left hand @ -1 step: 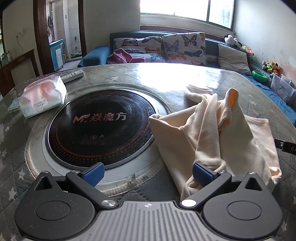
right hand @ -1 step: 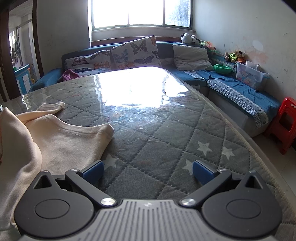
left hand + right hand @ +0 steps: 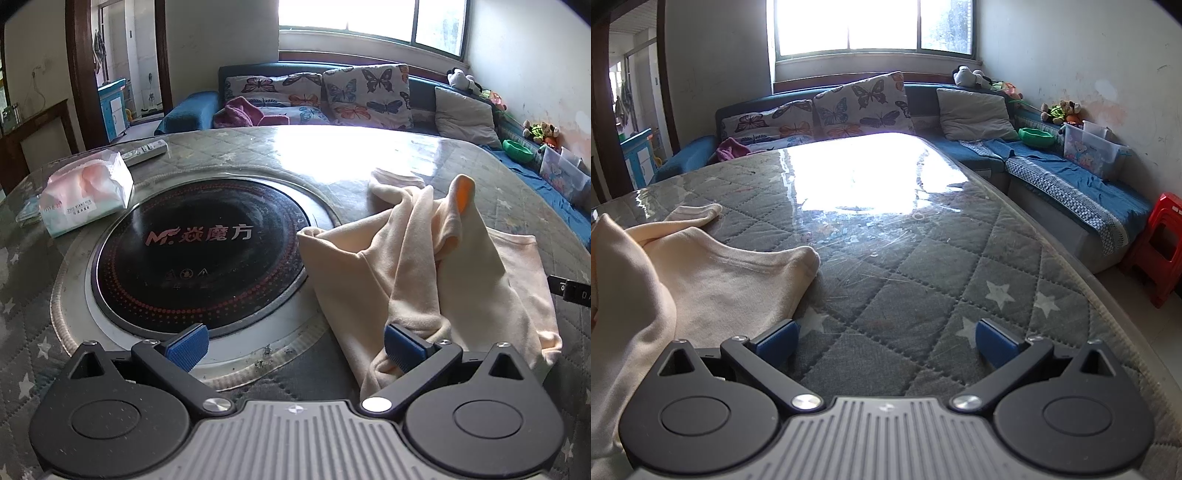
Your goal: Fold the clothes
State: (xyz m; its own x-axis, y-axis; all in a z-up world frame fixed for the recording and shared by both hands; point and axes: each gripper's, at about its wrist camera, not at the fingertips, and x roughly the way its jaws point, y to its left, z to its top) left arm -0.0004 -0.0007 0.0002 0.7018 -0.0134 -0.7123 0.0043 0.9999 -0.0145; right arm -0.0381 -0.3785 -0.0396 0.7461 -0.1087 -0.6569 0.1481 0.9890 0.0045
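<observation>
A cream-coloured garment (image 3: pixel 424 266) lies crumpled on the quilted table, bunched into a peak with an orange lining showing at the top. My left gripper (image 3: pixel 295 349) is open and empty, low over the table. Its right finger (image 3: pixel 400 347) sits at the garment's near edge. The garment also shows at the left of the right wrist view (image 3: pixel 701 280). My right gripper (image 3: pixel 886 341) is open and empty over bare quilted table, with its left finger (image 3: pixel 775 341) beside the garment's hem.
A round black induction hob (image 3: pixel 195 254) is set into the table left of the garment. A tissue pack (image 3: pixel 85 195) and a remote control (image 3: pixel 144 152) lie at the far left. A sofa with butterfly cushions (image 3: pixel 857 107) runs behind; a red stool (image 3: pixel 1160 247) stands right.
</observation>
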